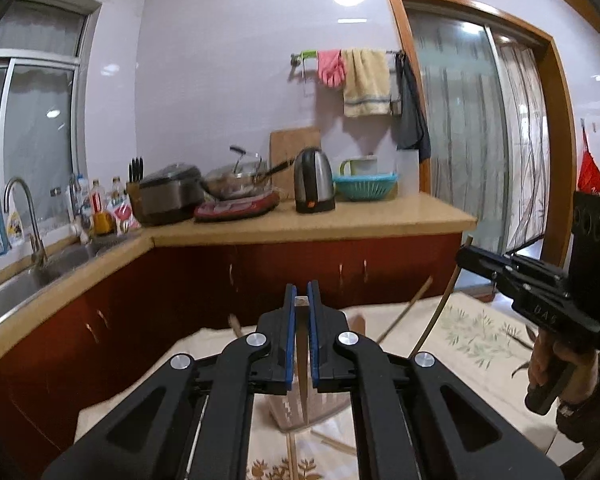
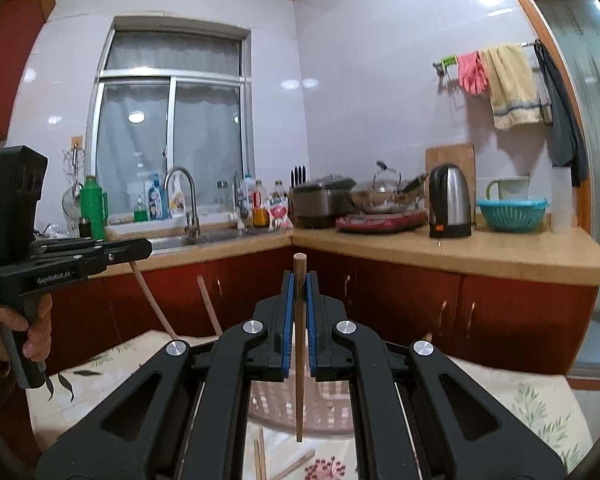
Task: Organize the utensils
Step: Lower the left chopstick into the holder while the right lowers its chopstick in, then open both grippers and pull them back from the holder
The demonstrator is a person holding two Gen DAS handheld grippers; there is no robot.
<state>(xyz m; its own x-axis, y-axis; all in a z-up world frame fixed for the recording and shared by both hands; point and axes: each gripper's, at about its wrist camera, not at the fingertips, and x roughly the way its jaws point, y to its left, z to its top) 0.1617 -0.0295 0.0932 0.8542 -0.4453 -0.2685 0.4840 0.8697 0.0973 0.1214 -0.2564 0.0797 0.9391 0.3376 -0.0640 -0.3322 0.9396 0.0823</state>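
- Kitchen corner behind everything: tan counter (image 2: 480,252) over dark red cabinets, steel kettle (image 2: 449,200), teal colander (image 2: 512,212), sink (image 2: 204,238) under the window. Up close there's a table with a cream floral cloth (image 1: 476,332).
- Right gripper (image 2: 300,288) has its blue pads squeezed tight on a round wooden chopstick (image 2: 300,360), which hangs upright with its tip over a pale slotted basket (image 2: 284,404).
- Left gripper (image 1: 301,300) is clamped on a square-ended chopstick (image 1: 302,360) the same way.
- More sticks lie loose on the cloth (image 2: 296,462).
- My take: these are light, stiff and smooth, so they'll pivot or slip if pinched at one end. I'd grip nearer the middle, thicker part.
- Basket looks like thin lattice plastic and probably tips easily.
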